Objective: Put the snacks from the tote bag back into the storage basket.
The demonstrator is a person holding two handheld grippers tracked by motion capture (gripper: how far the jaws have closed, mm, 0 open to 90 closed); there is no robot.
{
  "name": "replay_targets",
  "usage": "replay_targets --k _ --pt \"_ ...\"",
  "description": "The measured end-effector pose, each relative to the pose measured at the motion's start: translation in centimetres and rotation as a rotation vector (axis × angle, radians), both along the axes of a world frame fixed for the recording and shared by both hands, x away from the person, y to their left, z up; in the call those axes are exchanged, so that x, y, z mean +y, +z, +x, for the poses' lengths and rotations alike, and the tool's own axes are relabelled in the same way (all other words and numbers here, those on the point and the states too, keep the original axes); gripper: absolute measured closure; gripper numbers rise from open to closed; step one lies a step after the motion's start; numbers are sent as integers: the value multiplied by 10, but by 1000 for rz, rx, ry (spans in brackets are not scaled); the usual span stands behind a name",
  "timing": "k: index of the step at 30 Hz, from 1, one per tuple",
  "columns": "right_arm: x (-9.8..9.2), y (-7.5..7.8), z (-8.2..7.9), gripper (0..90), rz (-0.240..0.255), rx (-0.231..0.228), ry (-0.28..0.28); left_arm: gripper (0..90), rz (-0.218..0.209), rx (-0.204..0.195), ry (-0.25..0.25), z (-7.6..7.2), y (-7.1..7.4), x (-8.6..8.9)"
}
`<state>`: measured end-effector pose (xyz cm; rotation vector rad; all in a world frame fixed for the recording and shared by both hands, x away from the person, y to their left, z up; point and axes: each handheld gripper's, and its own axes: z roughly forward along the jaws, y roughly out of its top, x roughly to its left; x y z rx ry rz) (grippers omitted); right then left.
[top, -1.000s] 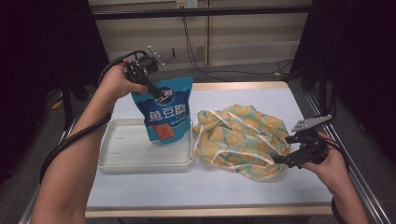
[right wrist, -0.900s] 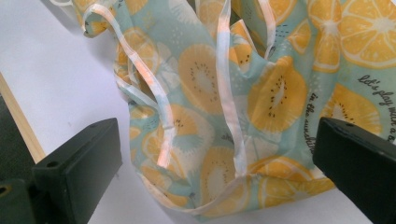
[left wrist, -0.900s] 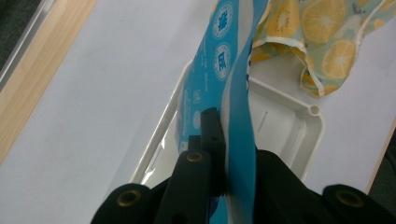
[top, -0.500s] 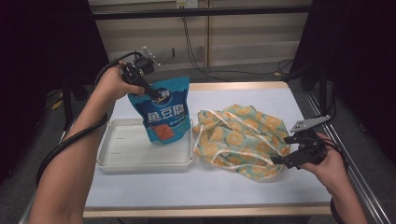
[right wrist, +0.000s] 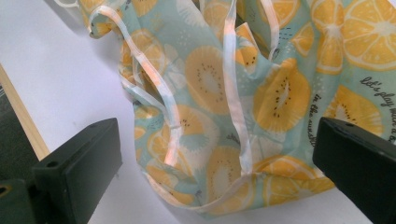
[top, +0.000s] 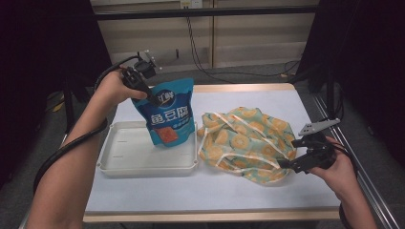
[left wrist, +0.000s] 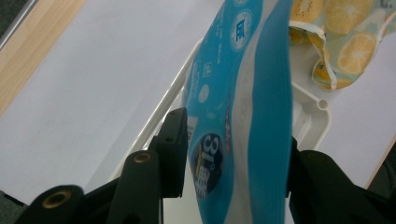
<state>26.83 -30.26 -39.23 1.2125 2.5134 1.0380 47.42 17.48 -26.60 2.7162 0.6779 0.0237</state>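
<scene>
A blue snack pouch point(top: 167, 114) stands upright with its base in the white tray point(top: 143, 169). My left gripper point(top: 153, 98) is at the pouch's top edge. In the left gripper view the pouch point(left wrist: 243, 93) rises between the jaws of my left gripper point(left wrist: 236, 133), which have just been opening; a thin gap shows at the left jaw, so it is open. An orange-print fabric bag point(top: 248, 143) lies crumpled right of the tray. My right gripper point(top: 289, 153) sits at the bag's right edge. In the right gripper view its jaws point(right wrist: 217, 140) stand wide open around the bag's hem point(right wrist: 243, 93).
The tray's corner point(left wrist: 308, 102) lies close to the bag point(left wrist: 341, 42). The table has a pale top with a wooden rim point(top: 239, 88). Black cables trail from both grippers, and a dark frame post point(top: 329, 71) stands at the far right.
The left hand and pouch have sunk slightly toward the tray. The right hand and the bag have stayed where they were.
</scene>
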Motion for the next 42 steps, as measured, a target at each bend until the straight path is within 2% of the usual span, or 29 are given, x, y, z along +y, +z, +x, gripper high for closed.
replay_targets --k 2,4,5,6,10,12,16,17,18,19,20,21,23,26,28,30,32,34,35,36,40,42 --pt "0 0 0 10 -2 2 -3 569 -8 -9 11 -2 0 4" --pt "0 -1 0 10 1 0 -1 557 -3 3 10 -3 1 6" --pt "0 0 0 10 -1 -1 -1 549 -11 -7 14 -4 0 8" --pt "0 0 0 10 -1 -1 -1 545 -12 -2 29 -6 1 9" --pt "1 0 0 10 -5 1 2 520 -5 -3 23 -8 1 13" --pt "2 0 0 10 -1 1 3 492 -13 -14 35 -9 -1 15" --pt "0 0 0 10 -2 4 -3 422 -15 -5 41 -11 -1 19" --pt "0 0 -1 10 -1 4 -4 418 -24 -5 62 -12 -1 20" --pt "0 0 -1 10 -1 4 -4 418 -19 -3 45 -12 -1 21" --pt "0 0 -1 10 -5 1 -1 391 -29 -6 66 -14 -2 21" --pt "0 0 -1 10 -5 1 -1 391 -20 -8 57 -14 -2 22" --pt "0 1 -1 10 -5 1 1 385 -35 -6 73 -16 -3 23" --pt "1 0 -1 10 2 2 5 367 -39 -14 67 -18 -5 25" --pt "1 -1 0 10 1 3 4 358 -39 -16 71 -20 -5 26" --pt "1 0 -1 10 3 6 5 313 -28 -20 73 -21 -4 26" --pt "1 0 -1 10 -2 -2 5 294 -51 -23 86 -23 -5 27" --pt "2 0 -1 10 -2 2 3 258 -38 -26 74 -23 -4 28" --pt "2 0 -1 10 -2 3 4 236 -59 -24 93 -25 -5 28" --pt "2 0 -1 10 -2 3 4 236 -87 -30 122 -28 -6 27" --pt "2 0 -1 10 -12 5 3 211 -58 -30 90 -27 -5 28" --pt "3 2 -2 10 -9 1 1 188 -76 -34 96 -33 -5 27" --pt "3 2 -2 10 -9 1 1 184 -65 -43 89 -34 -6 28"
